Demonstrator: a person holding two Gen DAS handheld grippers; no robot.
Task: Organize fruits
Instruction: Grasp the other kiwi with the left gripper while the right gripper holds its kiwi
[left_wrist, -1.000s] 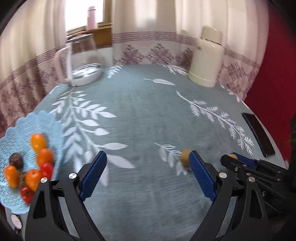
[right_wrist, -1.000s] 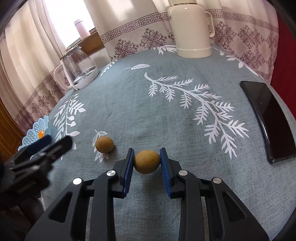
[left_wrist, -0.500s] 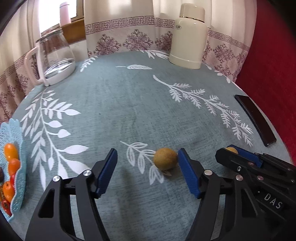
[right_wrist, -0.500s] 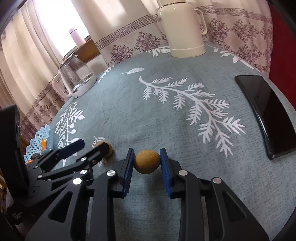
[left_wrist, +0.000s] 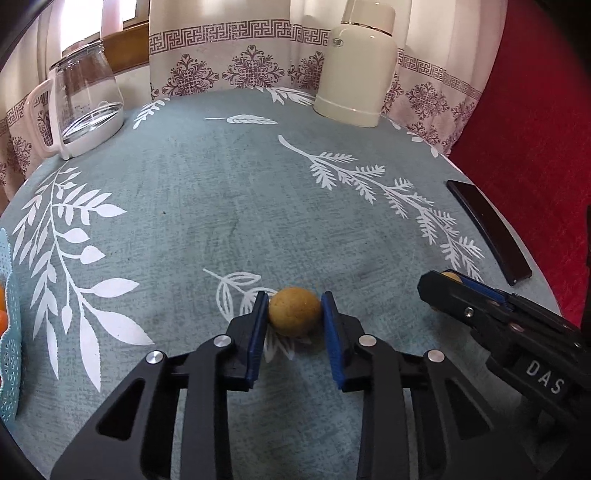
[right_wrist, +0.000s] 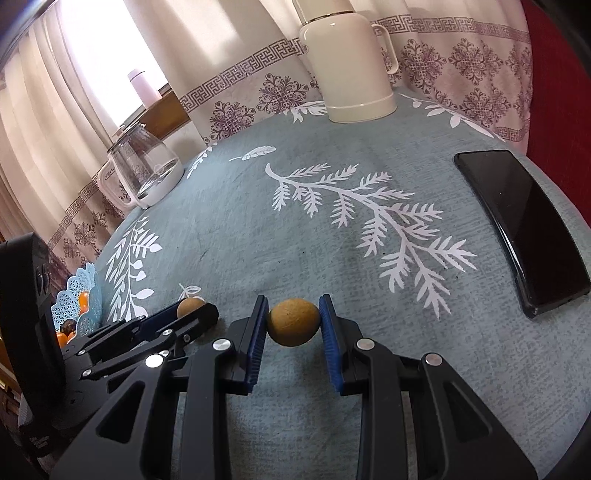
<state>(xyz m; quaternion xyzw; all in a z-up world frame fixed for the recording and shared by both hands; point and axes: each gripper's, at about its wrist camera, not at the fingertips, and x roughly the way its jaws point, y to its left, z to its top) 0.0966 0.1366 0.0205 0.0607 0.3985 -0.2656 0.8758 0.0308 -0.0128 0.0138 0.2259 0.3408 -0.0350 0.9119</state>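
Pinching one round, tan, matte fruit each, left gripper and right gripper sit side by side. Bare tablecloth stretches ahead; a phone lies near the right edge.

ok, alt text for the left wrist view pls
The left gripper has its blue pads against both sides of a small round brown fruit on a teal leaf-print tablecloth. The right gripper enters from the right with another fruit; a glass kettle, cream thermos and phone sit beyond.
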